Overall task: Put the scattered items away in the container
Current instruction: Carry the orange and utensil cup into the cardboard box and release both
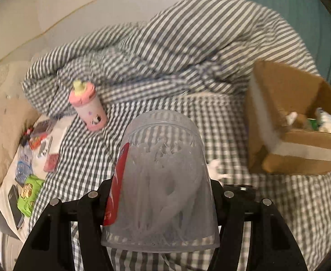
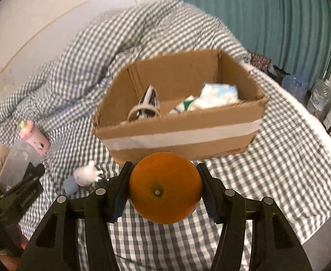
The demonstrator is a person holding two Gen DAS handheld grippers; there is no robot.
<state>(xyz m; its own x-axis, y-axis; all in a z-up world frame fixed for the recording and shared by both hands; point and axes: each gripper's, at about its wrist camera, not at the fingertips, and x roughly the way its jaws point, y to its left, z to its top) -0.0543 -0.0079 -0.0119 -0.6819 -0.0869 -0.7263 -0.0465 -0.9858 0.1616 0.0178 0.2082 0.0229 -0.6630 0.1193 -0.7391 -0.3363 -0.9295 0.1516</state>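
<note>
A round orange fruit point(image 2: 165, 187) is pinched in the right tongs point(image 2: 164, 188), held just in front of the open brown cardboard box with a white tape band point(image 2: 181, 135) on the grey-checked bed point(image 2: 278, 158); a clear plastic tub of white utensils with a red label point(image 1: 161, 180) is pinched in the left tongs point(image 1: 161, 194), with the box to its right; the carrying step is judged in hand, and next each load must be lifted over the box wall and released inside; 1 pink bottle point(image 1: 87, 108), 1 white toy figure point(image 2: 86, 175) and 1 pale blue item point(image 2: 70, 186) lie loose on the bed; at least 3 items are already in the 1 box.
</note>
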